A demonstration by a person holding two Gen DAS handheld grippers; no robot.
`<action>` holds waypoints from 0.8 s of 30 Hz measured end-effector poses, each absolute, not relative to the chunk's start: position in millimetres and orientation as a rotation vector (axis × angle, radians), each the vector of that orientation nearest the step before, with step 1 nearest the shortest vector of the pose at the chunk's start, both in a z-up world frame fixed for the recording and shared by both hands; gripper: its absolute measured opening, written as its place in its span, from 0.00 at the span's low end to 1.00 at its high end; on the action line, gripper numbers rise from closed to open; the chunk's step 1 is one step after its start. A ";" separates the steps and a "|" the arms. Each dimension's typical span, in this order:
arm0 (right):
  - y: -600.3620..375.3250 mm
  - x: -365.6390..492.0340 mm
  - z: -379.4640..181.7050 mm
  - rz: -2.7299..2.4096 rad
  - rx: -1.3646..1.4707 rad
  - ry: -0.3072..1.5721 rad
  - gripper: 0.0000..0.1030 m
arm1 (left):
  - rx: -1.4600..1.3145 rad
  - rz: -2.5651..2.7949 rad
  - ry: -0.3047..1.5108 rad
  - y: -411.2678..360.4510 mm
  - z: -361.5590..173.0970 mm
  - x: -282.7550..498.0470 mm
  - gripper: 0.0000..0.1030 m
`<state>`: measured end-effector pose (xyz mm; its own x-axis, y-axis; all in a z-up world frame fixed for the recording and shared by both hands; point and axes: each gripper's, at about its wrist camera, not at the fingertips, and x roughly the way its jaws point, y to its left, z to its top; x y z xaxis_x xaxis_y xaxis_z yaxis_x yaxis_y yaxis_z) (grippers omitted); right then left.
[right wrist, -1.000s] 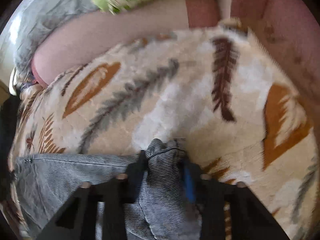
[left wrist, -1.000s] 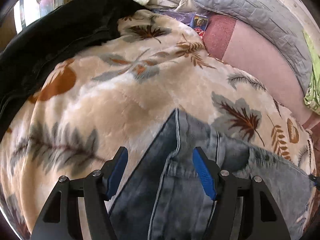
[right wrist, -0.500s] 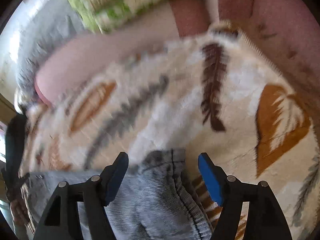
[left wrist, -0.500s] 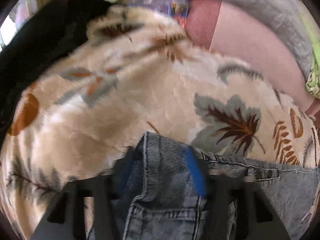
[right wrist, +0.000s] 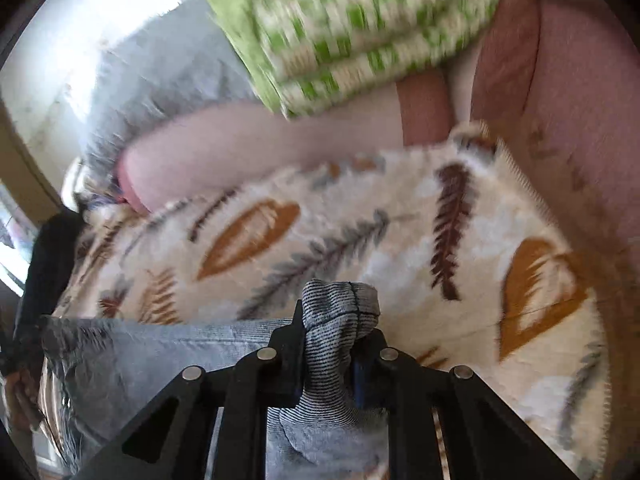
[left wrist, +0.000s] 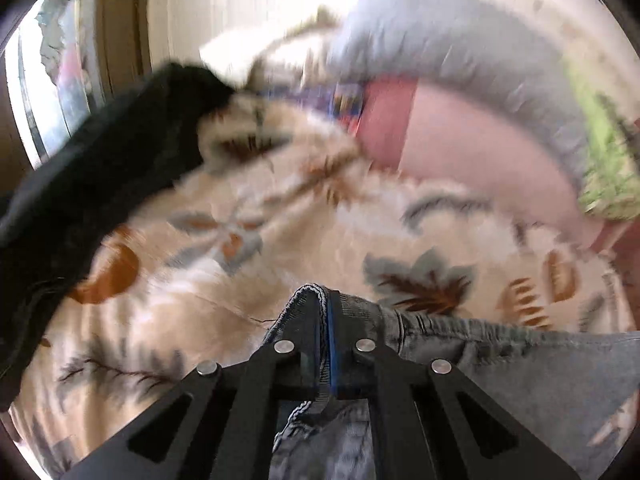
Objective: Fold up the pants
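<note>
Grey-blue denim pants point(left wrist: 500, 364) lie on a cream blanket with leaf prints point(left wrist: 280, 220). My left gripper point(left wrist: 326, 320) is shut on a folded edge of the pants at their waistband end. The cloth runs off to the right from it. My right gripper point(right wrist: 340, 320) is shut on a bunched corner of the pants point(right wrist: 340, 304), and the rest of the cloth point(right wrist: 160, 352) stretches to the left. Both views are blurred by motion.
A black garment point(left wrist: 100, 168) lies at the blanket's left. A pink bolster point(left wrist: 472, 156), a grey quilted pillow point(left wrist: 460, 40) and a green checked cloth point(right wrist: 352, 28) lie behind the blanket. A window point(left wrist: 48, 80) is at far left.
My left gripper was open over the pants, then closed on their edge. My right gripper opened half a second ago and has shut again on the bunched corner. Both views have tilted up.
</note>
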<state>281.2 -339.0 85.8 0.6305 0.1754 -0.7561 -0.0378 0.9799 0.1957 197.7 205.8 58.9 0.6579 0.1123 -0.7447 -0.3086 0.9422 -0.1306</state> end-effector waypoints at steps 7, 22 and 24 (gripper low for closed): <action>-363.6 140.0 138.8 0.207 0.131 0.679 0.21 | -0.300 0.114 0.618 205.6 128.6 32.3 0.03; -442.2 24.6 57.3 0.221 0.445 0.972 0.97 | -0.205 0.063 0.895 202.2 73.1 -25.3 0.40; -433.6 49.3 50.1 0.198 0.446 1.030 0.97 | -0.212 -0.003 0.897 175.6 66.5 -8.2 0.45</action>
